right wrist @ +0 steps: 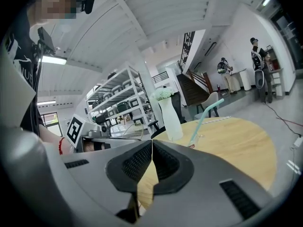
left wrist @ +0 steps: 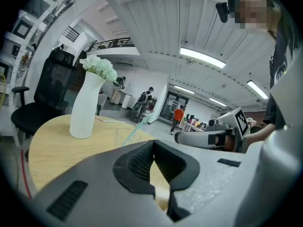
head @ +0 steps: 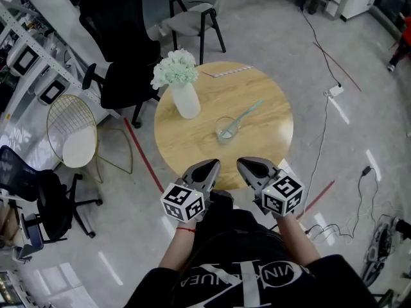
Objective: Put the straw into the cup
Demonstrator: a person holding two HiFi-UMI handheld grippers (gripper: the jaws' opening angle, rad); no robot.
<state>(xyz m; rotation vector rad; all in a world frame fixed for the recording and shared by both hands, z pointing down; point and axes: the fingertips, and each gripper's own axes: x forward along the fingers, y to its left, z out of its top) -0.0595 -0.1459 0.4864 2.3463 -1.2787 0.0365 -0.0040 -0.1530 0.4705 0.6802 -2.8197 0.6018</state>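
Both the left tool (head: pixel 210 167) and right tool (head: pixel 245 165) are clenched empty; the straw (head: pixel 248 111), likely light and crushable, best pinched mid-length, already leans in the cup (head: pixel 227 129).

The person holds the left gripper (head: pixel 212 165) and the right gripper (head: pixel 243 164) side by side, close in front of the body, apart from each other. Both point away and slightly downward. Each gripper's jaws are closed together with nothing between them. Both forearms (head: pixel 297 235) reach forward, bare below the sleeves, and the left wrist wears a red band (head: pixel 186 230).
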